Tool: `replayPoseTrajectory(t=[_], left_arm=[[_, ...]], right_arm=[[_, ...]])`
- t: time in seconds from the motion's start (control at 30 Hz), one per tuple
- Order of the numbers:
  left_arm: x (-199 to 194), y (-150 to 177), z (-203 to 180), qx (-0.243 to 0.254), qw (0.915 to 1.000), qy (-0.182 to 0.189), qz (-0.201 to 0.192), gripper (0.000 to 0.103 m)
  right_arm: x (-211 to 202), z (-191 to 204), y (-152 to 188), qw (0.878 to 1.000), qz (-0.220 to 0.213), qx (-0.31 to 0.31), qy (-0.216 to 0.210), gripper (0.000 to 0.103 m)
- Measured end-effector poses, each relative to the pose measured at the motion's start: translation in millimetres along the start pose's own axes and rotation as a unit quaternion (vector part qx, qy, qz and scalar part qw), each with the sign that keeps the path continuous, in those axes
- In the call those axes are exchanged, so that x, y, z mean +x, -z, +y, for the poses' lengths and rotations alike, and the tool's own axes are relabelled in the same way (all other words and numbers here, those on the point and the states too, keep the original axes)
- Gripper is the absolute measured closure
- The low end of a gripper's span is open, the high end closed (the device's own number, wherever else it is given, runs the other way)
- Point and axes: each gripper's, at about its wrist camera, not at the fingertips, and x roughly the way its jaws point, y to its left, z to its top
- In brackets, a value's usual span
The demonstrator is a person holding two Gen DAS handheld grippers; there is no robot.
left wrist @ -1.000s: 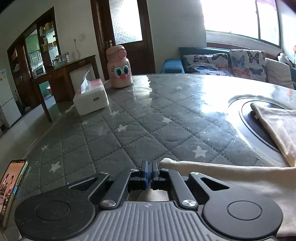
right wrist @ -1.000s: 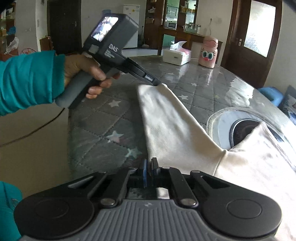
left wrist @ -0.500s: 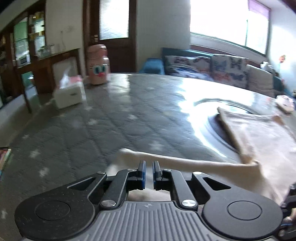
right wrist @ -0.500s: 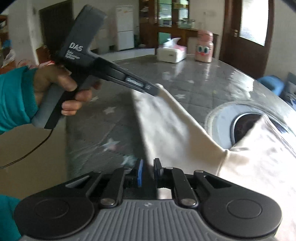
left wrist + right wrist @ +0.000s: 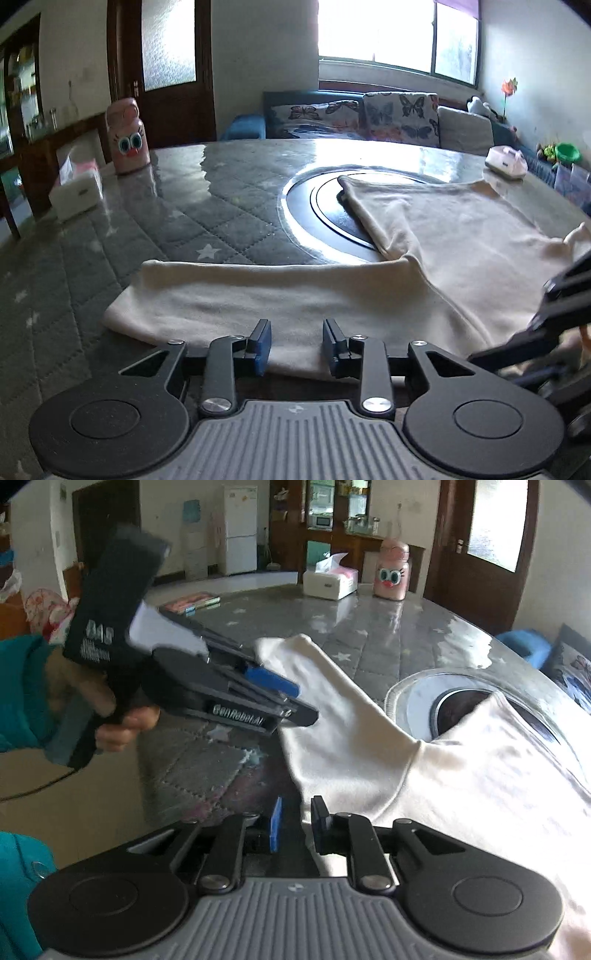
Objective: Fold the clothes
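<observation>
A cream long-sleeved garment (image 5: 461,243) lies spread on the grey quilted star-pattern table (image 5: 122,229), one sleeve (image 5: 240,295) stretched to the left. My left gripper (image 5: 297,343) is at the sleeve's near edge. Its jaws are opening, with the cloth edge lying loose between them. The right wrist view shows the left gripper (image 5: 284,698) in a hand with a teal sleeve, over that sleeve (image 5: 332,709). My right gripper (image 5: 297,821) is near the armpit of the garment (image 5: 480,775). Its jaws are opening too, and the hem lies just inside the right pad, unpressed.
A pink bottle with cartoon eyes (image 5: 127,136) and a white tissue box (image 5: 75,188) stand at the far left. A dark round inset (image 5: 321,214) lies partly under the garment. A small pink-white case (image 5: 506,162) sits far right. A phone (image 5: 192,602) lies near the table's edge.
Both grippers went from shut on the cloth to open, and the cloth now lies flat. The left gripper swung right and came nearer along the sleeve.
</observation>
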Motion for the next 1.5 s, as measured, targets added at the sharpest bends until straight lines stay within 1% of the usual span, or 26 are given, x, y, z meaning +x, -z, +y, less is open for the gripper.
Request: replayPoseTrajectory(t=[0.07,0.1,0.13,0.17,0.3,0.37,0.5,0.57,0.63,0.7,0.83,1.0,1.13,1.17,1.23,1.27,1.3,1.4,1.5], left_arm=[[-1,1,0,0.005,1.0,-0.001,0.0,0.067],[-1,2,0,0.009,0.9999,-0.005,-0.001,0.066],[-2,2,0,0.012,0.9999,-0.01,-0.002,0.063],[-3,3,0,0.013,0.9998,-0.012,-0.002,0.062],[-4,2,2,0.011,0.9998,-0.015,0.001,0.062],[-4,1,2,0.014,0.9997,-0.019,0.003,0.062],[-6,-1,0,0.018,0.9996,-0.022,0.002,0.061],[-8,-5,-2,0.018,0.9996,-0.019,-0.001,0.061],[-10,-12,-8,0.023,0.9996,-0.015,-0.007,0.062],[-13,-20,-17,0.033,0.9993,-0.003,-0.019,0.061],[-13,-34,-46,0.056,0.997,0.041,-0.036,0.062],[1,-44,-95,0.088,0.99,0.102,-0.039,0.062],[13,-35,-130,0.121,0.9819,0.144,-0.021,0.063],[15,-32,-137,0.131,0.9796,0.152,-0.017,0.066],[15,-24,-144,0.146,0.9763,0.159,-0.011,0.069],[15,-20,-146,0.153,0.974,0.167,-0.007,0.074],[14,-16,-148,0.161,0.9723,0.169,-0.008,0.078],[6,-6,-151,0.185,0.968,0.169,-0.017,0.079],[0,-3,-151,0.202,0.9634,0.174,-0.028,0.08]], right_arm=[[-15,-6,3,1.0,-0.012,0.01,0.013,0.084],[-23,-12,5,0.999,-0.018,0.02,0.021,0.083],[-32,-17,8,0.999,-0.024,0.03,0.031,0.082],[-40,-23,11,0.998,-0.029,0.039,0.043,0.082],[-63,-49,33,0.991,-0.029,0.079,0.102,0.081],[-69,-59,46,0.987,-0.018,0.1,0.121,0.081],[-75,-62,71,0.984,0.007,0.11,0.137,0.081],[-76,-59,81,0.985,0.016,0.111,0.133,0.081],[-80,-55,88,0.985,0.017,0.108,0.132,0.081],[-87,-56,88,0.984,0.004,0.111,0.136,0.081],[-100,-62,85,0.98,-0.028,0.128,0.147,0.082],[-88,-68,85,0.978,-0.018,0.13,0.162,0.082],[-80,-60,87,0.984,-0.01,0.11,0.142,0.082],[-78,-57,88,0.984,-0.005,0.104,0.141,0.082],[-76,-53,90,0.985,0.003,0.096,0.141,0.082],[-76,-51,91,0.986,0.004,0.093,0.14,0.082],[-77,-50,91,0.986,0.005,0.09,0.141,0.082],[-81,-51,89,0.985,-0.002,0.092,0.146,0.082],[-79,-53,85,0.984,-0.009,0.097,0.147,0.082]])
